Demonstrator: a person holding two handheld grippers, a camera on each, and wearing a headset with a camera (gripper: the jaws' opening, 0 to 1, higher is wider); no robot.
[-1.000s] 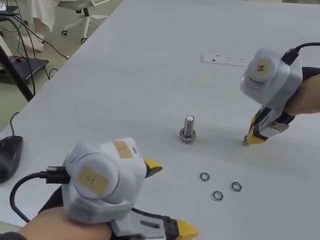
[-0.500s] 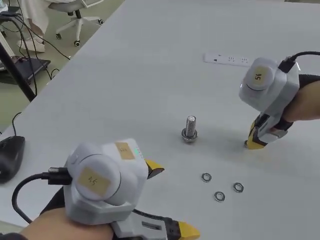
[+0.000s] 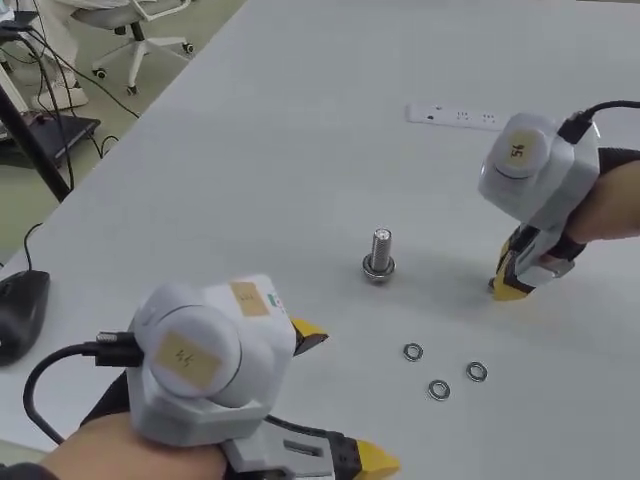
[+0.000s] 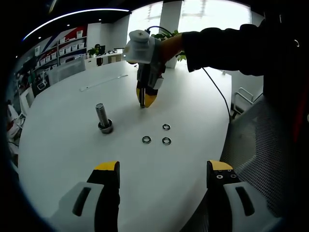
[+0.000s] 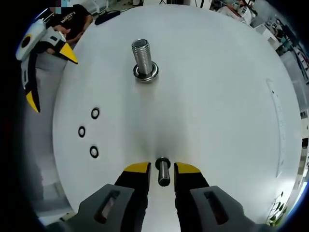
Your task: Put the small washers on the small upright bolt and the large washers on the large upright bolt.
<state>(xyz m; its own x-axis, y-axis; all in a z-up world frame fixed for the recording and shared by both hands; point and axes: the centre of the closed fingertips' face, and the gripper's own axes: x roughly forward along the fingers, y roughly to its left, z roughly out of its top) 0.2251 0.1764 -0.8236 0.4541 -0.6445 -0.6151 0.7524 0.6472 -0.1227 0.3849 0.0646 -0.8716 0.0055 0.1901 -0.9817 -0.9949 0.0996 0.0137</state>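
Small washers [image 3: 438,390]: three are lying flat on the table [image 3: 250,150], apart from one another. They are just beyond the left gripper [image 3: 342,398], which is hovering over the near edge with its jaws spread wide and nothing between them.
Small bolt [image 5: 162,173]: it is standing head-down on the table past the washers and off to the right, with its shank pointing up between the right jaws.
Right gripper [image 3: 510,285]: it is pointing steeply down, with its jaws standing narrow on either side of the small bolt. A sliver of table seems to be showing on each side, so I cannot tell whether it is pinching or merely flanking.
Large bolt [image 3: 379,250]: it is standing upright a little farther back, mid-table and well apart from the small one, with a ring [image 5: 146,73] at its foot (its own head or a washer, I cannot tell).
Power strip [image 3: 455,117]: it is lying far back, out of the way.
Step in hand: by my reading, the small bolt is being set upright before any washer is going on.
Doing it well: the head should be sitting flat before the jaws are parting. Parting evenly and rising straight along the shank is looking safest, since a sideways brush could be tipping so slim a bolt.
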